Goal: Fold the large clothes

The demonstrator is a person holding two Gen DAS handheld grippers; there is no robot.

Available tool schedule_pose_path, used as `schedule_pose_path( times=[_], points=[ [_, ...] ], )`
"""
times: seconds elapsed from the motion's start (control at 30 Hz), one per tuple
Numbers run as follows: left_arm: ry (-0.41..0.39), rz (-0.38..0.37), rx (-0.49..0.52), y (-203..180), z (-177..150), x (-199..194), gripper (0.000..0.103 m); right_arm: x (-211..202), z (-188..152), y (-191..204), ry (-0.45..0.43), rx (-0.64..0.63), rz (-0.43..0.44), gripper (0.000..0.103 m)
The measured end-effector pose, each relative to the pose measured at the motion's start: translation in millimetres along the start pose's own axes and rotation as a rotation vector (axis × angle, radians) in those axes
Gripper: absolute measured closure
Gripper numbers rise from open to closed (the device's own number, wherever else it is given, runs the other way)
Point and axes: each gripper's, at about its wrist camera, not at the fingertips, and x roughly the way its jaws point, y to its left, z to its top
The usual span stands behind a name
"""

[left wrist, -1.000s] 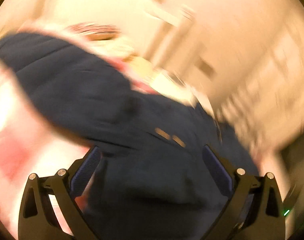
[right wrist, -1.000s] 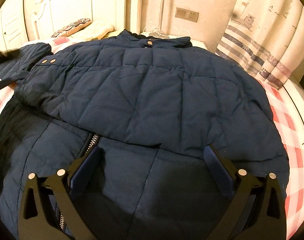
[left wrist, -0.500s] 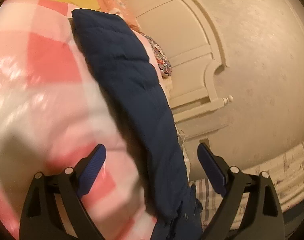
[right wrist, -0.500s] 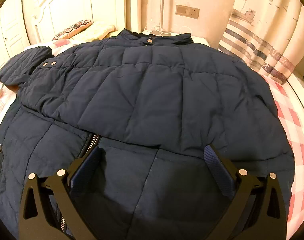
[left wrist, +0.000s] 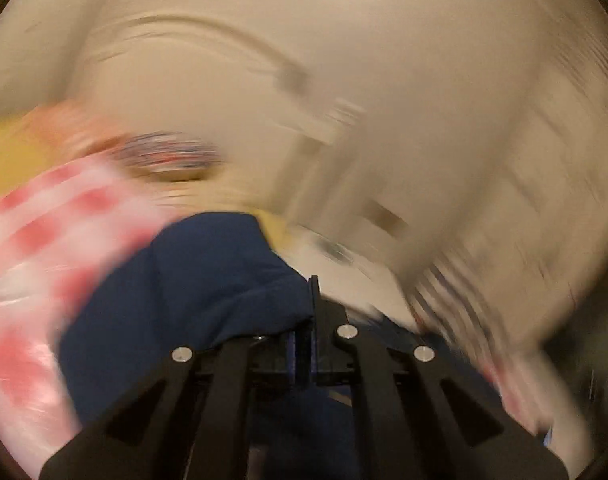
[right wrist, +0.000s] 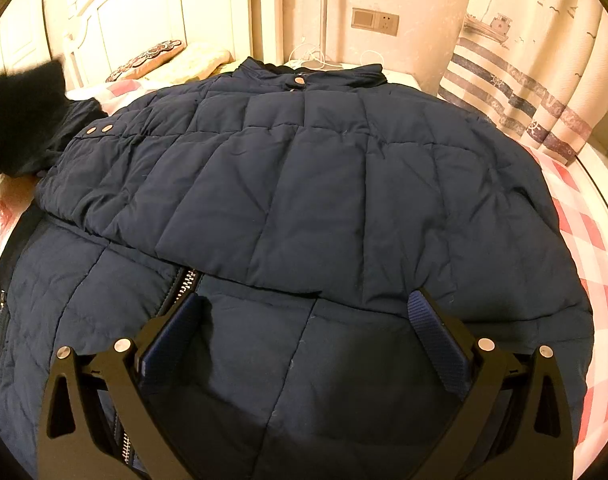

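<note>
A navy quilted jacket (right wrist: 304, 184) lies spread on the bed, its right side folded over the zippered front. My right gripper (right wrist: 304, 312) is open and hovers over the lower front panel, empty. My left gripper (left wrist: 305, 320) is shut on the jacket's sleeve (left wrist: 192, 288), which bunches over the left finger; the view is blurred by motion. In the right wrist view the lifted sleeve (right wrist: 20, 108) shows as a dark blur at the far left.
The bed has a pink-and-white checked cover (right wrist: 583, 220). A white headboard (right wrist: 152, 12) and pillows (right wrist: 172, 60) stand behind the jacket. A striped curtain (right wrist: 535, 64) hangs at the right. A wall socket (right wrist: 375, 22) and cables are at the back.
My left gripper has gone from open to shut on the sleeve and is swinging it fast. In the right wrist view the sleeve has lifted off the bed. The right gripper has barely moved.
</note>
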Motion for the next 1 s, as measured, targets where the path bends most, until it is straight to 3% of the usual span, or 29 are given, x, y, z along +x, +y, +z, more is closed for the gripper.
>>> schedule_pose_path(
  times=[0.1,0.2,0.23,0.27,0.33,0.4,0.47,0.53,0.57,0.6,0.63,0.67,0.73,0.77,0.87,0.9,1.0],
  points=[
    [0.161,-0.169,0.138,-87,-39,36,0.097,0,0,0,0.0,0.0,0.001,0.004],
    [0.281,-0.201,0.196,-128,-82,78,0.093,0,0,-1,0.0,0.002,0.004,0.004],
    [0.341,-0.211,0.187,-132,-97,91,0.082,0,0,-1,0.0,0.003,0.005,0.004],
    [0.432,-0.235,0.154,-135,-115,107,0.063,0,0,-1,0.0,0.004,0.006,0.004],
    [0.509,-0.267,0.131,-135,-134,120,0.04,0,0,-1,0.0,0.005,0.008,0.004],
    [0.507,-0.245,0.203,-134,-134,117,0.034,0,0,-1,0.0,0.006,0.01,0.004],
    [0.524,-0.251,0.248,-138,-125,105,0.022,0,0,-2,0.0,0.008,0.012,0.004],
    [0.493,-0.352,0.234,-141,-105,74,0.02,0,0,-2,0.0,0.01,0.014,0.004],
    [0.46,-0.402,0.229,-141,-96,59,0.015,0,0,-2,0.0,0.01,0.015,0.004],
    [0.354,-0.461,0.228,-138,-81,26,0.012,0,-1,-1,0.0,0.01,0.015,0.004],
    [0.278,-0.456,0.223,-131,-73,6,0.003,0,-1,-1,0.0,0.01,0.014,0.004],
    [0.157,-0.399,0.202,-117,-63,-18,0.002,0,-1,-1,0.0,0.009,0.013,0.004],
    [0.069,-0.221,0.158,-93,-57,-33,0.002,0,-1,-1,0.0,0.008,0.012,0.004],
    [0.06,-0.039,0.11,-72,-57,-32,0.003,0,-1,-1,0.0,0.009,0.013,0.004],
    [0.163,0.266,0.009,-32,-68,-13,0.011,0,0,-1,0.001,0.008,0.012,0.004],
    [0.227,0.311,-0.018,-22,-78,-3,0.011,0,0,-1,0.001,0.008,0.012,0.004],
    [0.296,0.32,-0.039,-11,-103,4,0.011,0,-1,-1,0.0,0.007,0.012,0.004]
  ],
)
